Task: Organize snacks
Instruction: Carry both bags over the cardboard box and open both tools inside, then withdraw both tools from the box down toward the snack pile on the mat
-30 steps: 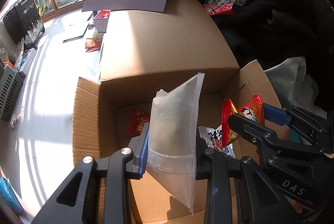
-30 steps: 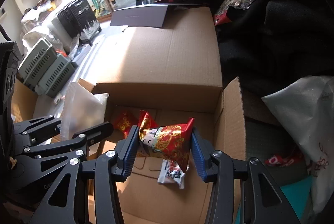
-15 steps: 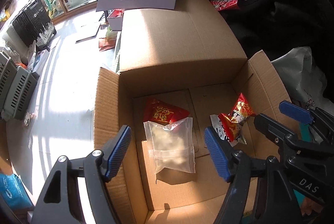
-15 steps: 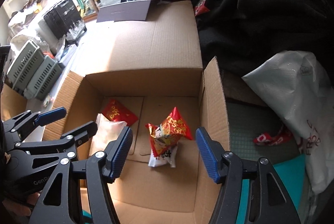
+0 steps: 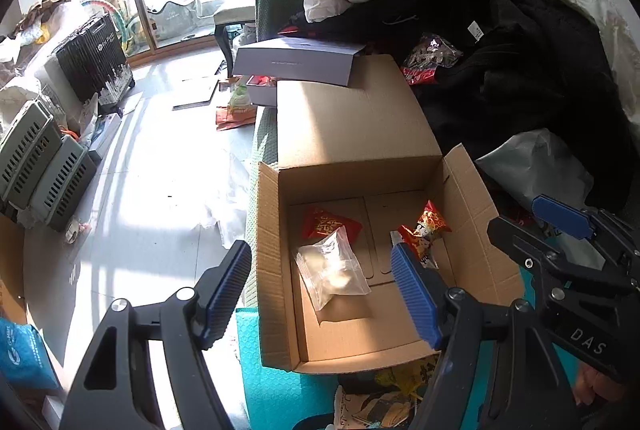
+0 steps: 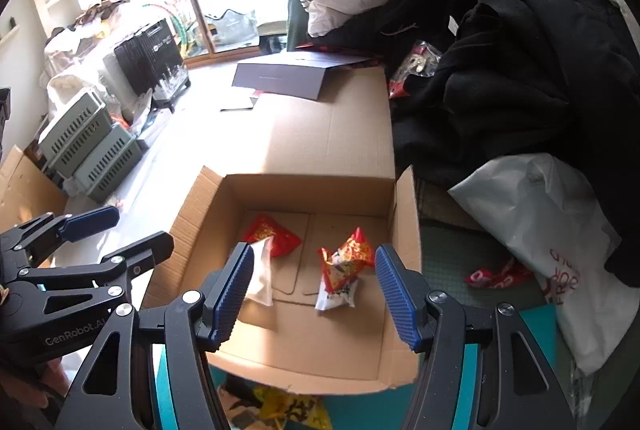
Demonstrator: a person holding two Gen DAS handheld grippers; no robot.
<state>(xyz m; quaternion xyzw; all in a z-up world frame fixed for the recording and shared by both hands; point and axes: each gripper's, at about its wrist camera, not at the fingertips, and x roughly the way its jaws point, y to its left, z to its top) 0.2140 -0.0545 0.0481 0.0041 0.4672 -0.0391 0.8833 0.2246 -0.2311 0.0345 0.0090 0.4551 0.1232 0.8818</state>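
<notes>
An open cardboard box holds several snack packets. A clear packet lies flat at the left, partly over a red packet. At the right, a red-and-gold packet rests on a white packet. My left gripper hangs open above the box's left side, holding nothing. My right gripper is open above the box's right side, its blue pads bare.
Yellow snack packets lie on a teal mat at the box's near edge. A white plastic bag, a red wrapper and a dark clothes pile crowd the right. Grey crates stand on the floor at left.
Both grippers opened and let go: the clear packet and the red-and-gold packet dropped into the box. Both grippers then rose and drew back from the box.
</notes>
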